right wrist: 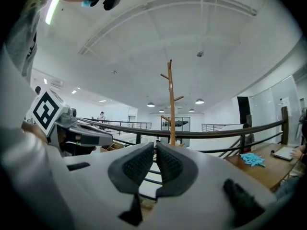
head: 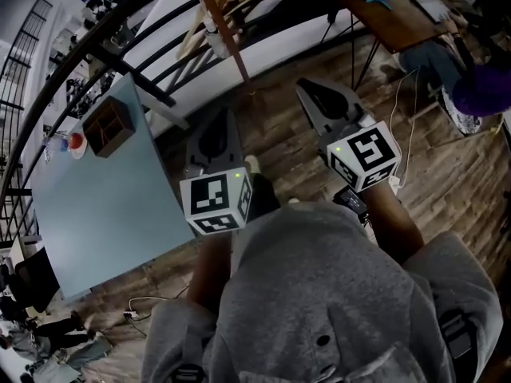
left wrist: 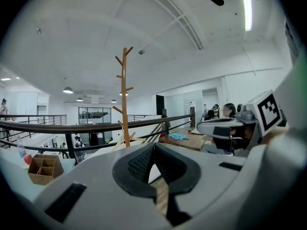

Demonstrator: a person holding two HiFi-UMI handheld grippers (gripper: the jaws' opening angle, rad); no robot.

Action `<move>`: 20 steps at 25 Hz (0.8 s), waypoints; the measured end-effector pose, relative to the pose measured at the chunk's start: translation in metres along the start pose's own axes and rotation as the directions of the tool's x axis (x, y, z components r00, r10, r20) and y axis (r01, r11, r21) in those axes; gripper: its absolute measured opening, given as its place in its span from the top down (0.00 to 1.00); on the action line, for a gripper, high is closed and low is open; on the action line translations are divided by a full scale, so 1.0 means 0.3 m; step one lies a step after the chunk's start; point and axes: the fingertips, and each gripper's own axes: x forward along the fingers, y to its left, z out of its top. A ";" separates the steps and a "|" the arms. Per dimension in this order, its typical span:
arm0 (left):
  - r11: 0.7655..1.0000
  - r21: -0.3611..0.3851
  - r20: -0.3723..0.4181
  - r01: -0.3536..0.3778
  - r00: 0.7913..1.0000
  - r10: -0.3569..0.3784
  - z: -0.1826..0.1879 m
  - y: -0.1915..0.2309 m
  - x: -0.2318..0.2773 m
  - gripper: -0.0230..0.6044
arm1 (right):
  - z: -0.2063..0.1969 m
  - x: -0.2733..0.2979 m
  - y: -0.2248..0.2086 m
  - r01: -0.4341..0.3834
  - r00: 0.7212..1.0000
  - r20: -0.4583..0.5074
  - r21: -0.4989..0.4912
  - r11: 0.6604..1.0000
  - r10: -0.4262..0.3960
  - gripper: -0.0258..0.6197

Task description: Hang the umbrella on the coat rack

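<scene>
The wooden coat rack (head: 221, 24) stands beyond my two grippers, by the black railing; its bare pegs rise in the left gripper view (left wrist: 125, 99) and the right gripper view (right wrist: 171, 104). No umbrella shows in any view. My left gripper (head: 218, 120) is held level over the wood floor, pointing toward the rack, its jaws shut with nothing between them (left wrist: 154, 146). My right gripper (head: 310, 90) is alongside it to the right, a little farther forward, also shut and empty (right wrist: 155, 145). Each gripper appears at the edge of the other's view.
A light blue table (head: 104, 198) lies to the left with a wooden organizer box (head: 106, 126) at its far corner. The black railing (head: 160, 50) runs across behind the rack. A wooden desk (head: 399, 18) and a seated person (head: 471, 82) are at the right.
</scene>
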 end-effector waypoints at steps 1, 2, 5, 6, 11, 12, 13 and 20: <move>1.000 0.004 0.001 -0.006 1.000 0.006 0.001 -0.003 -0.015 0.94 | 0.003 -0.011 0.010 -0.005 1.000 0.006 0.001 1.000 0.005 0.91; 1.000 0.006 0.001 -0.012 1.000 0.012 0.002 -0.006 -0.030 0.94 | 0.006 -0.020 0.019 -0.009 1.000 0.010 0.003 1.000 0.009 0.91; 1.000 0.008 -0.003 -0.026 1.000 0.026 0.003 -0.010 -0.070 0.94 | 0.009 -0.040 0.046 -0.019 1.000 0.009 0.005 1.000 0.019 0.91; 1.000 0.007 -0.004 -0.027 1.000 0.027 0.001 -0.010 -0.083 0.94 | 0.008 -0.045 0.057 -0.020 1.000 0.007 0.003 1.000 0.020 0.91; 1.000 0.006 -0.007 -0.016 1.000 0.016 -0.012 0.001 -0.116 0.94 | 0.005 -0.062 0.092 -0.013 1.000 0.002 0.002 1.000 0.013 0.91; 1.000 0.004 -0.010 -0.012 1.000 0.012 -0.016 0.003 -0.121 0.94 | 0.001 -0.063 0.098 -0.009 1.000 -0.005 0.000 1.000 0.009 0.91; 1.000 0.003 -0.012 -0.006 1.000 0.006 -0.018 0.005 -0.126 0.94 | -0.001 -0.064 0.103 -0.004 1.000 -0.013 -0.005 1.000 0.004 0.91; 1.000 0.000 -0.012 0.004 1.000 -0.004 -0.011 0.044 -0.173 0.94 | 0.017 -0.077 0.130 0.034 0.999 -0.041 -0.022 0.999 -0.035 0.91</move>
